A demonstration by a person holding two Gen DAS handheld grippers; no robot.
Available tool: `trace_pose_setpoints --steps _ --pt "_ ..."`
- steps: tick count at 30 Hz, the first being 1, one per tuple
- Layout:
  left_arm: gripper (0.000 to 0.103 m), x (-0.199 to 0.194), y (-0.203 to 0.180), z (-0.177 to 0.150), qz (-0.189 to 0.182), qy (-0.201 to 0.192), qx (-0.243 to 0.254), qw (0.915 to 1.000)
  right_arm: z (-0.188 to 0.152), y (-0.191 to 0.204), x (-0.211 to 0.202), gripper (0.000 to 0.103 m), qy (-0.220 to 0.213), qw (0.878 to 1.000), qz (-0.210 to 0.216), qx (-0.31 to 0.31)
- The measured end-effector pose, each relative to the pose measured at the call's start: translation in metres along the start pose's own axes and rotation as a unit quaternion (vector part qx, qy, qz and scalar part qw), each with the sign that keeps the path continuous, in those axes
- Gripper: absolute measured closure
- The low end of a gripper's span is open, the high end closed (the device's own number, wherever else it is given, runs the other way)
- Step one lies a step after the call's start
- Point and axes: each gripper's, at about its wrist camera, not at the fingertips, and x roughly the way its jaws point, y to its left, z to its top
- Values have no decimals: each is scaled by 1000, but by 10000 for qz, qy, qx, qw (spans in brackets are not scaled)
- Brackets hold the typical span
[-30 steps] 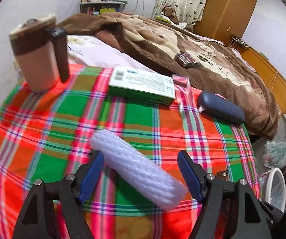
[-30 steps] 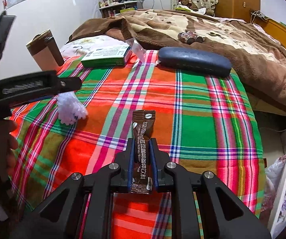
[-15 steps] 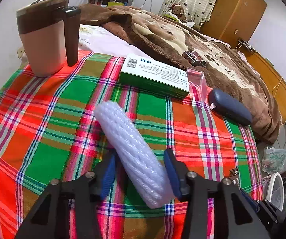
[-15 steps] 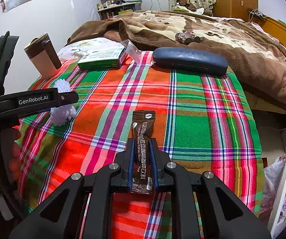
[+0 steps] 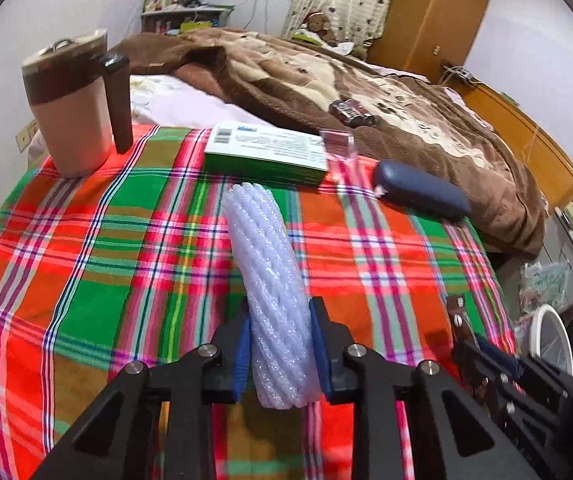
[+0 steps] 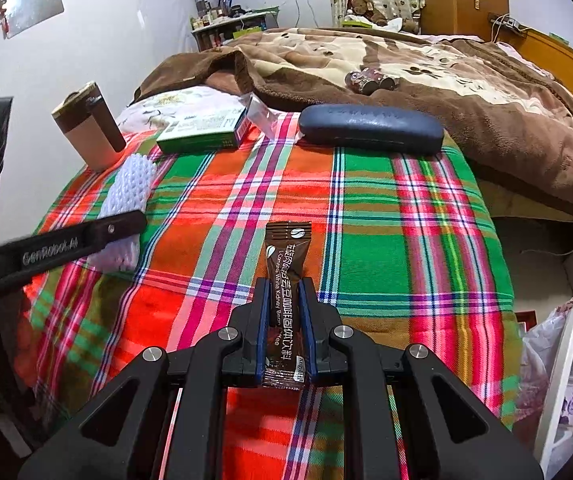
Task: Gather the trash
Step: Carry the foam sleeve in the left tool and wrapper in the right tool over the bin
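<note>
A white foam net sleeve [image 5: 266, 264] sticks out forward from between the blue pads of my left gripper [image 5: 280, 312]. The jaws are closing and both pads press its sides. From the right wrist view, the sleeve [image 6: 132, 188] shows at the left above the plaid cloth [image 6: 370, 256], partly behind a left finger [image 6: 82, 240]. My right gripper [image 6: 282, 284] is shut on a brown coffee sachet [image 6: 288, 248], which points forward over the cloth. That sachet [image 5: 457, 316] also shows at the lower right of the left wrist view.
A lidded mug [image 5: 74, 108] stands at the cloth's far left corner. A green box [image 5: 266, 152], a small clear bag [image 5: 338, 144] and a dark blue glasses case [image 5: 422, 196] lie along the far edge. A bed with a brown blanket [image 6: 446, 72] lies behind. A white bin [image 6: 566, 360] stands lower right.
My left jaws have closed from wide apart onto the foam sleeve, which has turned from lying crosswise to pointing straight ahead. The right gripper has kept still with the sachet.
</note>
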Motion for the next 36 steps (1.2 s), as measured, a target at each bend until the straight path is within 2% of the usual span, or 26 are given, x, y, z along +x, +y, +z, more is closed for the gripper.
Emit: trace_pose_setpoints --steps 8,19,24,36 --pt "75 -34 -26 -25 -214 -79 233 9995 -9 -10 -27 88 -118 9999 -21 103" --pt "75 -76 -82 -57 -434 -222 720 9962 -28 -36 -76 88 -391 9985 -194 337" --pt "75 -98 -120 -72 -338 -502 1184 9911 -41 -54 -102 88 -543 9971 -360 397" --pt "75 -123 -204 -108 -938 -554 1647 9803 -70 -103 -158 88 -900 9904 -844 622"
